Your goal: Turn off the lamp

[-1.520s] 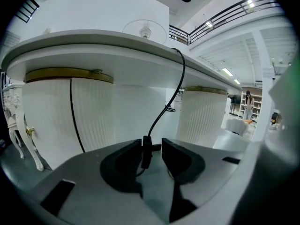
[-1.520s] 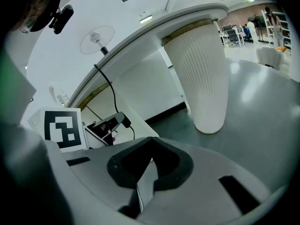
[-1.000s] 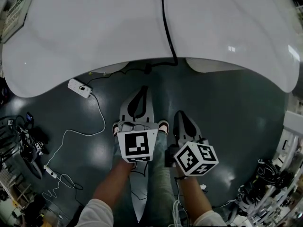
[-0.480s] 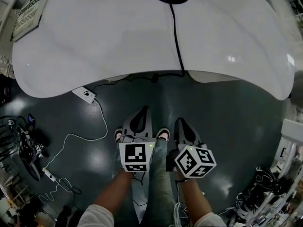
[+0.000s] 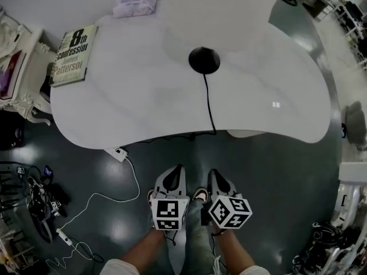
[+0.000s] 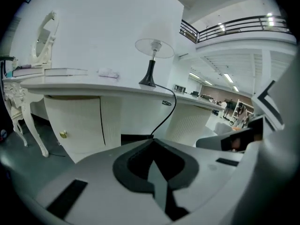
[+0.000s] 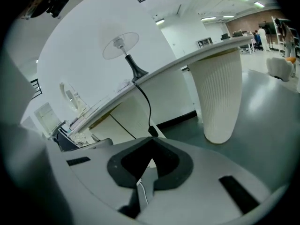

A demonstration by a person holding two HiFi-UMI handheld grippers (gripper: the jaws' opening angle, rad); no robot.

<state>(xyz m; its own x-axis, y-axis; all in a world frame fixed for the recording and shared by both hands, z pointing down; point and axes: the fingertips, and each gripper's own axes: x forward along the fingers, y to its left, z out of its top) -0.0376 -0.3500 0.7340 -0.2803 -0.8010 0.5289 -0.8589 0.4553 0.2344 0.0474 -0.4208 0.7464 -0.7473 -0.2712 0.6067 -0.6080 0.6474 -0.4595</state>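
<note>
The lamp stands on the white table, with a black base, a thin stem and a pale shade. Its black cord runs over the front edge down to the floor. The right gripper view shows the lamp up on the table too. My left gripper and right gripper hang side by side over the dark floor, short of the table's front edge and well away from the lamp. Both have their jaws closed together with nothing between them.
A book lies at the table's left end and a pale folded cloth at the back. A white power strip and loose cables lie on the floor. The table's ribbed pedestal stands ahead on the right.
The view has swung up: the whole tabletop, lamp base and book now show. Both grippers have risen together and sit lower and smaller in the picture, still shut.
</note>
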